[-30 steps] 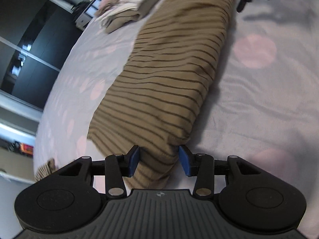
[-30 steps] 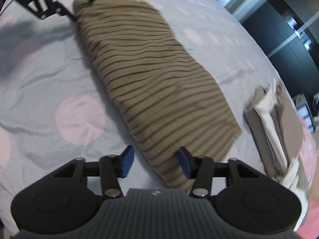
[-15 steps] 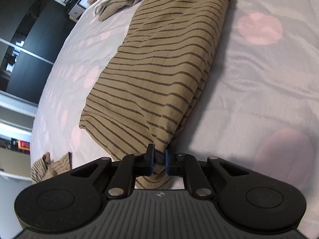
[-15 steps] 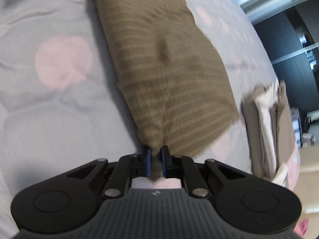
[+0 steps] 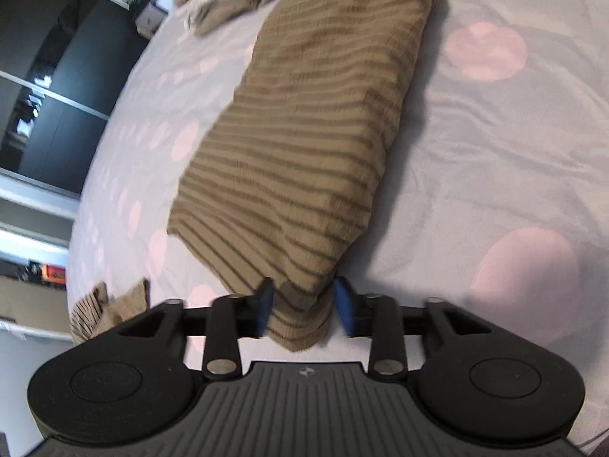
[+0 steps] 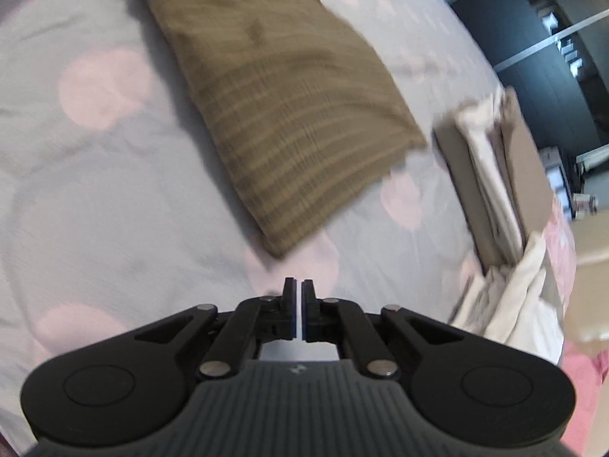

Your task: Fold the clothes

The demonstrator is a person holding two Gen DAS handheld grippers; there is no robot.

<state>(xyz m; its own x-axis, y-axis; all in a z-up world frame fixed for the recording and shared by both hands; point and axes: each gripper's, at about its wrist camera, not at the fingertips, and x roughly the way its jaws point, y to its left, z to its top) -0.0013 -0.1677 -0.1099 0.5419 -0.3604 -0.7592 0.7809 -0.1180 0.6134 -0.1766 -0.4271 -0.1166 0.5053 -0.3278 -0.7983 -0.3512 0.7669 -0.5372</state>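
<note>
On a grey bedspread (image 5: 495,175) dotted with pink, I have a brown striped garment (image 5: 304,133) laid out as a long folded band running from the lower centre to the top of the left wrist view. My left gripper (image 5: 303,310) sits at its near corner, lower centre of frame. Its jaws are opening, and the corner lies between the blue pads (image 5: 344,304) without being pinched, which I read as a release so the fold stays flat.

In the right wrist view, the same garment (image 6: 289,114) fills the upper centre, its other near corner pointing down toward my right gripper (image 6: 298,306). That gripper's jaws are drawn together with only a sliver of gap and nothing between them. It hangs just short of the cloth, over bare bedspread (image 6: 95,209).

A stack of folded clothes (image 6: 495,175), beige and white, lies at the right edge of that view, well apart from the garment, likely the finished pile.

A crumpled striped scrap (image 5: 102,312) sits at the lower left of the left view.

No basket or box is clearly holding anything. A tan shape at the far right may be a carton, but blur hides it.
</note>
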